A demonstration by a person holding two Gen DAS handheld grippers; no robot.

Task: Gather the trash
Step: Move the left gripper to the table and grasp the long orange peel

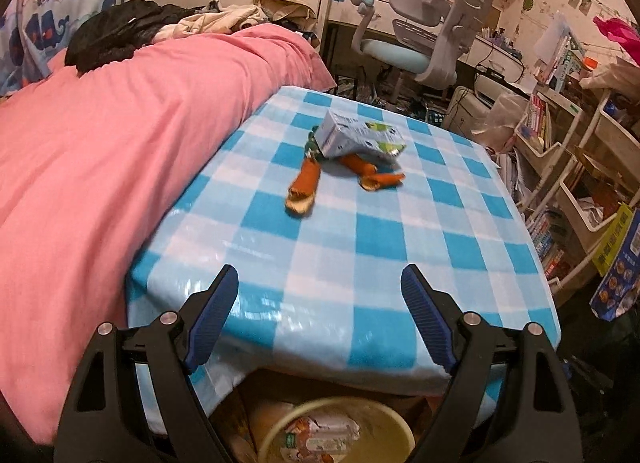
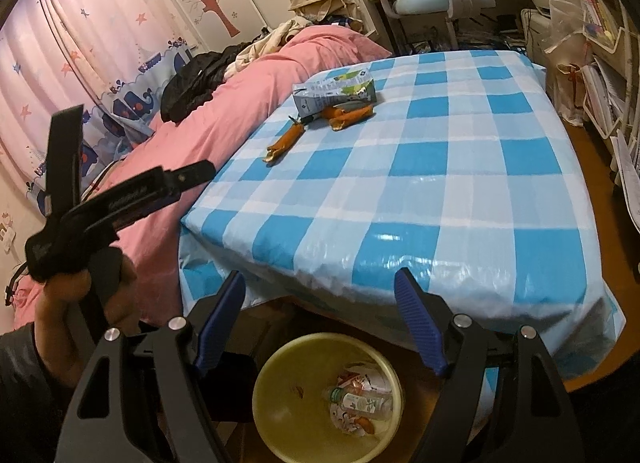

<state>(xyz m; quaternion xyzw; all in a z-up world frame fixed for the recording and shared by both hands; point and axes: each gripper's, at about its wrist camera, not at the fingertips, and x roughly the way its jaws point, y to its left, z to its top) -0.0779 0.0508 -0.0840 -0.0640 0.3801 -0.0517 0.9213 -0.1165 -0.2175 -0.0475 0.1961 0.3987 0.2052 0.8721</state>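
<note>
A crushed carton [image 1: 358,139] [image 2: 336,91] lies on the blue checked tablecloth [image 1: 400,263] [image 2: 440,183] toward its far side. Orange peel strips [image 1: 304,187] [image 2: 284,141] lie beside and under it. A yellow bin [image 2: 280,403] [image 1: 400,427] stands on the floor below the table's near edge and holds a bottle and wrappers [image 2: 356,403]. My left gripper [image 1: 320,291] is open and empty over the table's near edge. My right gripper [image 2: 320,295] is open and empty above the bin. The left gripper's handle [image 2: 120,199], in a hand, shows at left in the right wrist view.
A bed with a pink cover [image 1: 100,163] [image 2: 224,111] adjoins the table's left side, with clothes piled on it. A desk chair [image 1: 424,19] stands beyond the table. Shelves of books [image 1: 560,151] crowd the right side.
</note>
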